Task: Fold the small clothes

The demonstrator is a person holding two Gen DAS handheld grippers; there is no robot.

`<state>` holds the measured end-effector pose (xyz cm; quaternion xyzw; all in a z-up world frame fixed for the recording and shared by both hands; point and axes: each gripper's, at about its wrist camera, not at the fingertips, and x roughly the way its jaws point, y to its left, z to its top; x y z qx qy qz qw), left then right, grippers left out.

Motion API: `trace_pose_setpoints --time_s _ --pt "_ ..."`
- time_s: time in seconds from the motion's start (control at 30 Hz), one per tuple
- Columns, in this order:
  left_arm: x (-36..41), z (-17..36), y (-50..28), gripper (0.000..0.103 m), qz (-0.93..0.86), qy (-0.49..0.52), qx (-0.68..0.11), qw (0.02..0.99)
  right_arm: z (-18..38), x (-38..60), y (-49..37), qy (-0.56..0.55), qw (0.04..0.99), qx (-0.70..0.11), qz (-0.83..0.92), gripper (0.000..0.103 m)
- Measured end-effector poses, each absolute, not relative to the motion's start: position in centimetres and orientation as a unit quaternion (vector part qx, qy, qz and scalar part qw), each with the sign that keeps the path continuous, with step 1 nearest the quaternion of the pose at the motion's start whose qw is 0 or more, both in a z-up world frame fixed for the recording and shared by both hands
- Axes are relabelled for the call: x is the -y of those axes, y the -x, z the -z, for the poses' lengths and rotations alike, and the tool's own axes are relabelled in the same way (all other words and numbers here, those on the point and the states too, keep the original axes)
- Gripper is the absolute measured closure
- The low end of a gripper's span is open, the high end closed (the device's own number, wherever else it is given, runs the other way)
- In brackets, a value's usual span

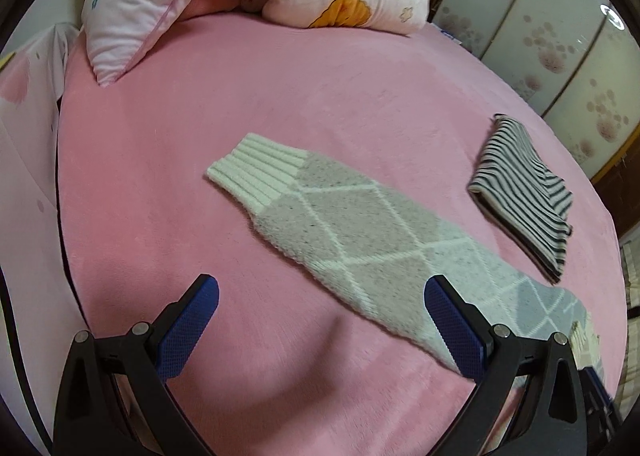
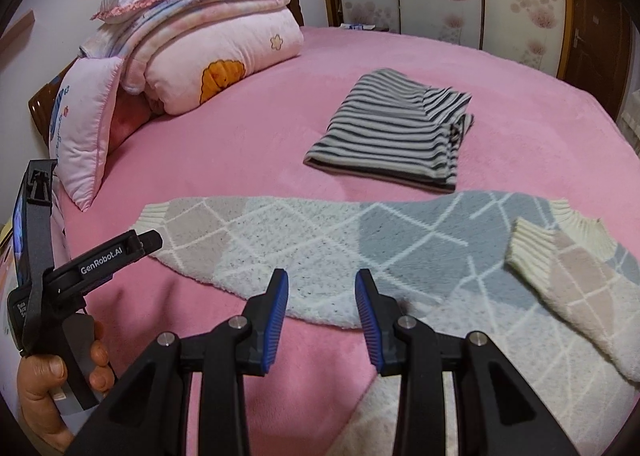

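Left claw (image 1: 320,296) wide apart, right claw (image 2: 322,284) partly apart, both empty above the sweater (image 2: 320,240).

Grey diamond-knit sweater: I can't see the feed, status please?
Left gripper open, right gripper open, both empty. Grey diamond-knit sweater unfolded on pink bed. Folded striped garment lies apart, nothing blocking.

A fuzzy knitted grey-and-white diamond-patterned sweater (image 2: 360,252) with ribbed cream cuffs is laid on a plush matt pink bedcover (image 2: 240,144). Textured blue rubbery pads (image 2: 276,320) are fitted to matt black plastic fingers.
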<state>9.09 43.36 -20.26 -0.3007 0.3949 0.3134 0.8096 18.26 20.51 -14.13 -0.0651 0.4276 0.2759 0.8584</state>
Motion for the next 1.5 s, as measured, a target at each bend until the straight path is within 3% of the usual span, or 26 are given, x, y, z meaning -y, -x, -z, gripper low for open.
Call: trace_pose_setpoints --time_s 0.5,0.57,0.6,0.63,0.7,0.73,1.13,1.3,1.5 --pt "-48.1 25.8 -9.0 0.003 -0.352 0.447 -0.314 0.76 18.8 -22.5 -19.4 0.062 0.827 -0.474 -0.296 0.068" --pt "-48.1 26.0 -9.6 0.016 -0.364 0.442 -0.312 0.758 19.1 -22.5 -19.4 0.06 0.824 -0.479 -0.297 0.068" --pt "-48.1 26.0 -9.9 0.036 -0.37 0.436 -0.313 0.758 19.2 -22.4 -19.3 0.058 0.823 -0.481 -0.297 0.068" --pt "-48.1 25.9 -10.3 0.063 -0.372 0.432 -0.315 0.759 19.2 -22.3 -19.3 0.057 0.822 -0.482 -0.297 0.068" --pt "-48.2 26.1 -11.0 0.09 -0.358 0.434 -0.319 0.763 19.3 -22.0 -19.2 0.056 0.822 -0.483 -0.296 0.068" --pt "-48.3 26.0 -11.0 0.093 -0.354 0.439 -0.318 0.762 19.2 -21.8 -19.1 0.056 0.822 -0.483 -0.295 0.068" --pt "-41.0 15.4 -13.0 0.096 -0.278 0.359 -0.247 0.856 16.5 -15.1 -18.8 0.024 0.848 -0.464 -0.254 0.068" --pt "-33.6 11.1 -15.4 0.096 -0.172 0.331 -0.249 0.894 14.3 -9.1 -18.4 -0.004 0.869 -0.446 -0.216 0.068" --pt "-21.8 10.5 -18.7 0.096 -0.044 0.271 -0.299 0.914 13.5 -0.9 -17.4 -0.032 0.888 -0.434 -0.145 0.068"
